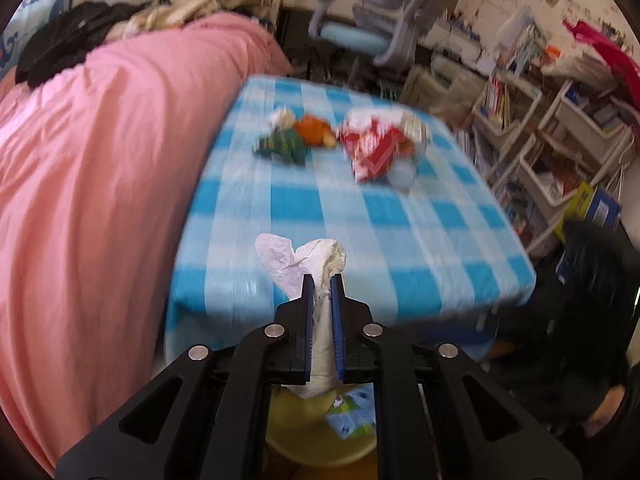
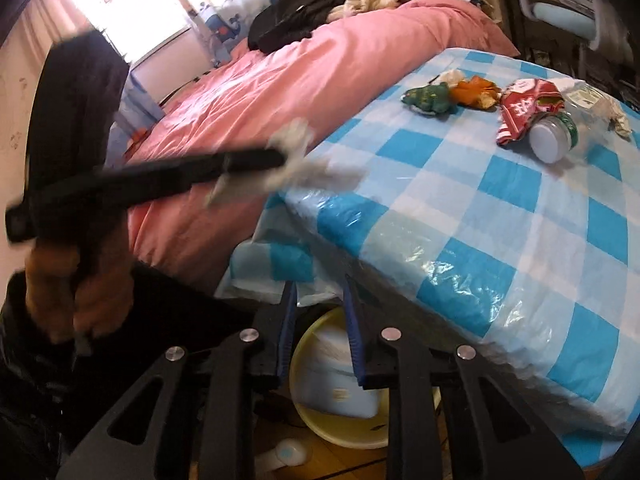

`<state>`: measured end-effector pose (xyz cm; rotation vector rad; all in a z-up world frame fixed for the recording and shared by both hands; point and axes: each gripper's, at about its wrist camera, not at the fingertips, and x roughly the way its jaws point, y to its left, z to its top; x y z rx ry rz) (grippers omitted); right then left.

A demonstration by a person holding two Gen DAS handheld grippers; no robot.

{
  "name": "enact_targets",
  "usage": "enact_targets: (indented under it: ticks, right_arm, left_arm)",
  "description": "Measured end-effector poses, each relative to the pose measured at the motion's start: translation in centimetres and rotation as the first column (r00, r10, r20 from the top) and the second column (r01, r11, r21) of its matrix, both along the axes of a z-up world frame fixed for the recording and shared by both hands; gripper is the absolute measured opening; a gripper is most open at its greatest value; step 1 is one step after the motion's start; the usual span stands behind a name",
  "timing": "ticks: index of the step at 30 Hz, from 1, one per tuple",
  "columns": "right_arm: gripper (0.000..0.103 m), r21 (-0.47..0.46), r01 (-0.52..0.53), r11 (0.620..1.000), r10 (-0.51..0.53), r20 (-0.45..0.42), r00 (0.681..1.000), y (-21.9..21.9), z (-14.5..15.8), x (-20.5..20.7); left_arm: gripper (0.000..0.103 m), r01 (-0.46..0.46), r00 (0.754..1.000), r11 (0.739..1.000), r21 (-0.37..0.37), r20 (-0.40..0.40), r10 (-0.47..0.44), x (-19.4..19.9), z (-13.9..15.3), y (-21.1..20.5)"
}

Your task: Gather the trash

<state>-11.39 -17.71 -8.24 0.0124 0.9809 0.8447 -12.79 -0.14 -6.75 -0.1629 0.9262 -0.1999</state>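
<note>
One crumpled white tissue (image 1: 316, 264) (papery, creased) fills left gripper (image 1: 322, 280) jaws.

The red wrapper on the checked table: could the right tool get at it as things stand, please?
Probably yes. The right tool is empty, jaws apart, and the checked cloth between it and the red wrapper lies bare. A plastic jar lies against the wrapper's near side, so approach from the left.

Your table (image 2: 500, 216), in blue-checked cloth, carries a red wrapper (image 2: 520, 106); left of it orange scrap (image 2: 476, 92) and green wrapper (image 2: 428, 98), a jar (image 2: 552, 140) touching it.
</note>
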Motion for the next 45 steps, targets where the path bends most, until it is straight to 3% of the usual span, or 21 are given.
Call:
enact_targets:
  ticks: [4,7,9,12,15,18,20,24,30,35,45]
  right_arm:
    - [0.034,0.047,0.119,0.992,-0.121,0.047,0.992,-2.9,1.8,0.9]
    - [0.044,0.08,0.193,0.978,-0.202,0.123,0.972,-5.3,3.8,0.6]
    - [0.061,0.071,0.232,0.97,-0.241,0.184,0.953,-6.6,4.9,0.1]
    - [0.076,-0.016,0.264,0.964,-0.246,0.312,0.917,-7.5,6.0,-1.2]
    - [0.091,-0.088,0.285,0.955,-0.232,0.381,0.895,-7.2,5.7,-1.7]
    - [0.092,-0.154,0.317,0.936,-0.228,0.423,0.877,-6.8,5.0,-1.4]
    - [0.094,-0.191,0.352,0.916,-0.239,0.446,0.863,-6.4,4.5,-0.8]
    - [0.095,-0.225,0.422,0.878,-0.265,0.506,0.821,-6.4,4.4,-0.3]
    - [0.095,-0.257,0.495,0.83,-0.306,0.534,0.789,-6.7,3.7,0.9]
    - [0.095,-0.242,0.501,0.831,-0.32,0.528,0.786,-6.8,3.7,1.6]
    - [0.095,-0.229,0.51,0.829,-0.327,0.542,0.774,-6.2,3.8,1.8]
  left_arm:
    - [0.008,0.066,0.994,0.996,0.056,-0.096,-0.061,-0.8,-1.9,-1.1]
    - [0.01,0.178,0.973,0.98,0.086,-0.165,-0.162,-1.2,-3.1,-2.8]
    - [0.019,0.233,0.962,0.962,0.145,-0.178,-0.206,-1.6,-3.5,-4.2]
    - [0.043,0.227,0.971,0.955,0.19,-0.125,-0.206,-1.5,-2.5,-4.5]
    - [0.056,0.138,0.99,0.976,0.168,-0.007,-0.139,0.0,0.1,-3.1]
    - [0.068,-0.014,0.992,0.99,0.138,0.13,-0.004,2.3,3.1,-1.6]
    - [0.077,-0.137,0.969,0.984,0.118,0.22,0.109,4.2,4.7,-0.7]
    - [0.085,-0.247,0.935,0.965,0.088,0.282,0.213,8.1,6.1,-1.1]
    - [0.089,-0.227,0.945,0.966,0.125,0.268,0.187,11.5,5.6,-3.4]
    - [0.092,-0.224,0.948,0.97,0.093,0.251,0.195,12.0,4.9,-3.7]
    - [0.095,-0.221,0.952,0.965,0.141,0.248,0.182,12.5,4.1,-4.0]
